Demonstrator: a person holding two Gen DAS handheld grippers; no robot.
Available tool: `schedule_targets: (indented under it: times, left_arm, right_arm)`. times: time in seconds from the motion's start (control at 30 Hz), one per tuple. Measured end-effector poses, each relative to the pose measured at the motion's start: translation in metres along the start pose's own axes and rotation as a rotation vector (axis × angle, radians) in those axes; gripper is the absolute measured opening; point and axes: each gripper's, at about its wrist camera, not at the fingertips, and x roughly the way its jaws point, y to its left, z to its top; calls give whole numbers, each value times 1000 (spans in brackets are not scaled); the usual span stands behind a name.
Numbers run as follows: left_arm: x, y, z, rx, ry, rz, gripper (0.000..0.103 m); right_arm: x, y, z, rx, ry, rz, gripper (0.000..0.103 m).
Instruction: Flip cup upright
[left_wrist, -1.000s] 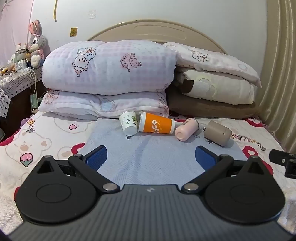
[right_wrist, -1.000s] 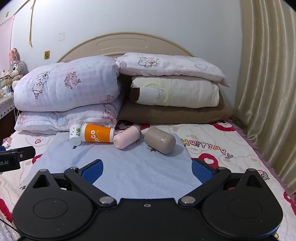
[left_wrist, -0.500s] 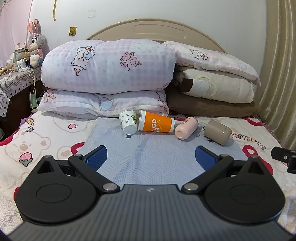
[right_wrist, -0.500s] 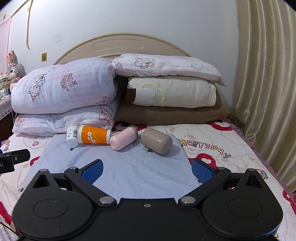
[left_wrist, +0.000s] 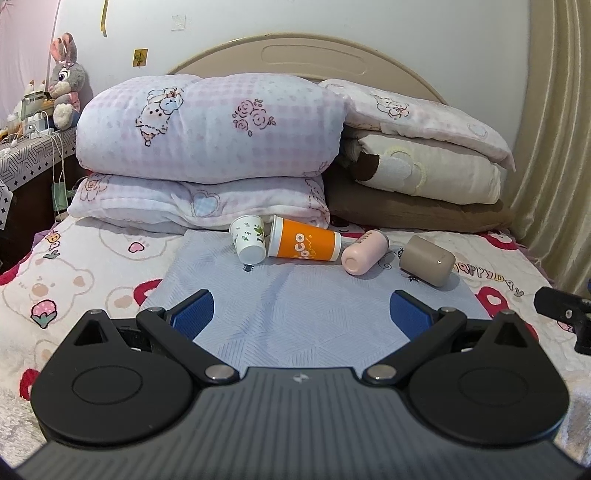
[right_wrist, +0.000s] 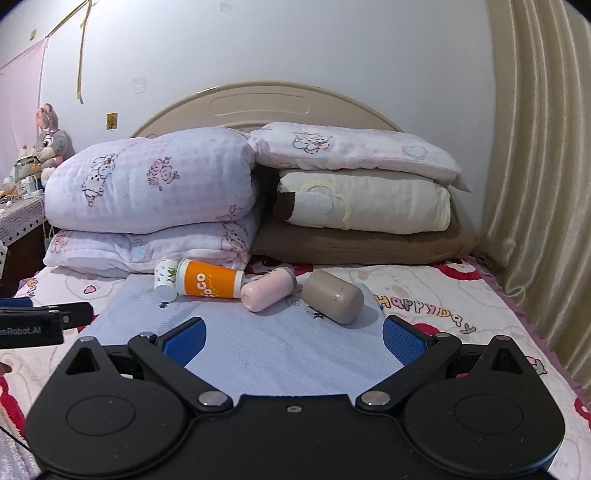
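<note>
Left wrist view, left hand-held gripper (left_wrist: 301, 314) level, spread wide, right hand-held gripper (right_wrist: 293, 338) likewise, cups (left_wrist: 303, 243) toppled.

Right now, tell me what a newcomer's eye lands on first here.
Four cups lie tipped over in a row on the blue mat: a white cup, an orange cup, a pink cup and a taupe cup. Behind them, stacked pillows fill the headboard end.

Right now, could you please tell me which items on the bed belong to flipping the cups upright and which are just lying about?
Job:
small white leaf-print paper cup, on its side
orange paper cup, on its side
pink cylindrical cup, on its side
taupe cylindrical cup, on its side

Lying about:
stacked pillows
grey plush rabbit
</note>
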Motion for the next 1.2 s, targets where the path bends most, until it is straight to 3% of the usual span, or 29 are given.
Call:
schedule_targets:
  times: [1.2]
  left_arm:
    - [3, 0, -9, 12, 8, 1, 103]
  right_arm:
    - [3, 9, -7, -10, 13, 9, 103]
